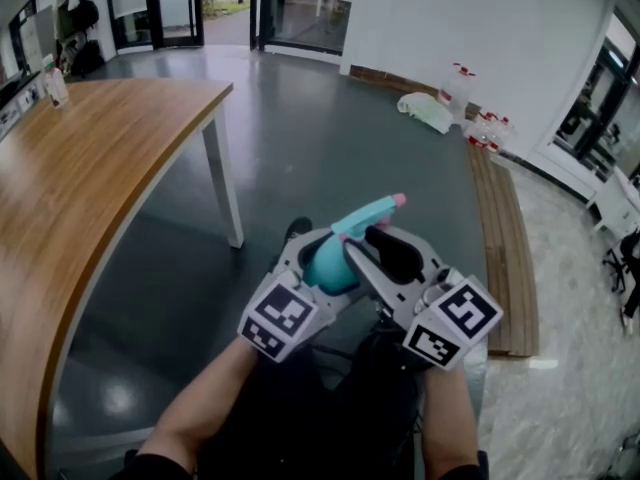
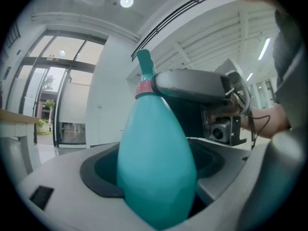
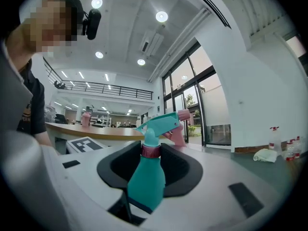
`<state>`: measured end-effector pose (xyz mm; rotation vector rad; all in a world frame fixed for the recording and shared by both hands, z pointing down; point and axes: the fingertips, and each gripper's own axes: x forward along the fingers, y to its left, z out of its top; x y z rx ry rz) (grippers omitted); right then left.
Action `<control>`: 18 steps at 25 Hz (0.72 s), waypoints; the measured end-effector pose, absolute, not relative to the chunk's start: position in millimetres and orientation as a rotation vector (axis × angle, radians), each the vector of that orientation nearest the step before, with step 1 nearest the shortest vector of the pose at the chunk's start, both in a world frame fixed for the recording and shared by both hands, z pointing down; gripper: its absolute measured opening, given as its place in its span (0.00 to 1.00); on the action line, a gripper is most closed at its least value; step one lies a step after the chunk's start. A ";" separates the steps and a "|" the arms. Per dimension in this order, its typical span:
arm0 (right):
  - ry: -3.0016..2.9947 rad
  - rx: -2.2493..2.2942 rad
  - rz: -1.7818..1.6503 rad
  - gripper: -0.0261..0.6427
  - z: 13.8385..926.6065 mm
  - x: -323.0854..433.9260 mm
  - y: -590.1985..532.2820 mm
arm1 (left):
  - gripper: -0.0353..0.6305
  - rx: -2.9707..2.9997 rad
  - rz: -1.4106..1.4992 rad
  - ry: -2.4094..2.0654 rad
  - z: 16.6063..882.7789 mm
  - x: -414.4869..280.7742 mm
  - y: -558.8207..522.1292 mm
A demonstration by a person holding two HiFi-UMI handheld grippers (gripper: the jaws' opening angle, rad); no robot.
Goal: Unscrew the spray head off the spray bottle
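The left gripper (image 1: 318,266) pinches the bottle (image 2: 156,167), spray head (image 3: 163,121) pointing to 2 o'clock, while the right gripper (image 1: 388,256) stands spread around the collar (image 3: 150,150); closing off-centre risks slipping and twisting the bottle loose.

The spray bottle (image 3: 146,179) stands with its pink collar (image 3: 150,150) between the fingers (image 3: 228,173).

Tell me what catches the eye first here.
A teal spray bottle stands out at the middle of the head view, clamped by its body in the left gripper. The right gripper has its jaws around the pink collar, just below the spray head. A curved wooden table runs along the left.
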<state>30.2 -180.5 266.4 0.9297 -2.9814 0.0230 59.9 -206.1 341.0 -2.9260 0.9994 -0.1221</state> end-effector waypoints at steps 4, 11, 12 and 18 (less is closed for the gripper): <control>-3.062 0.744 0.002 0.25 263.2 33.5 -171.0 | 0.67 -2.979 -0.111 0.784 336.6 64.9 -192.5; -3.150 0.393 -0.020 0.25 263.0 37.7 -153.1 | 0.67 -3.054 -0.087 0.457 335.0 71.5 -166.1; -3.159 0.349 -0.019 0.25 263.2 38.1 -151.3 | 0.67 -3.061 -0.085 0.424 335.2 72.0 -163.2; -3.177 0.352 0.026 0.25 262.4 39.6 -152.2 | 0.67 -3.054 -0.051 0.445 335.6 72.1 -164.0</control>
